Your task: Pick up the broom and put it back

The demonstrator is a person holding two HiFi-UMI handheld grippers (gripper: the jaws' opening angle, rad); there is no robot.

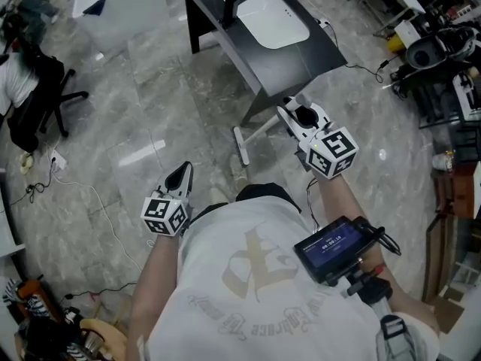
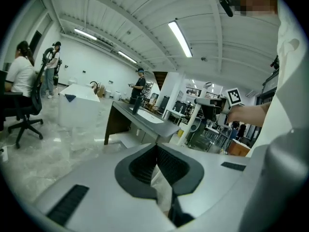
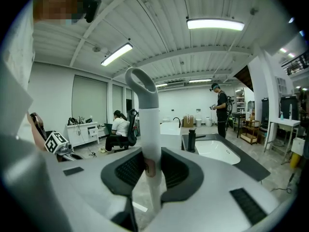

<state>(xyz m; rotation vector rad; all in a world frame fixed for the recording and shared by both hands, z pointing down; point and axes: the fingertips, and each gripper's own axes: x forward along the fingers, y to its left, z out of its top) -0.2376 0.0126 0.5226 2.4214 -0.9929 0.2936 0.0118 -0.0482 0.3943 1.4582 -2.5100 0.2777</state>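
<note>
The broom has a white handle with a grey loop at its top end, and it stands upright between the jaws of my right gripper, which is shut on it. In the head view the right gripper holds the handle above the marble floor, and the broom's white head hangs low beside the black table's leg. My left gripper is lower and to the left, close to the person's body, jaws together and holding nothing. The left gripper view shows its pads meeting.
A black table with a white sink and dark faucet stands just ahead. An office chair and loose cables are at the left, with cluttered shelves and equipment at the right. A seated person and a standing person are in the room.
</note>
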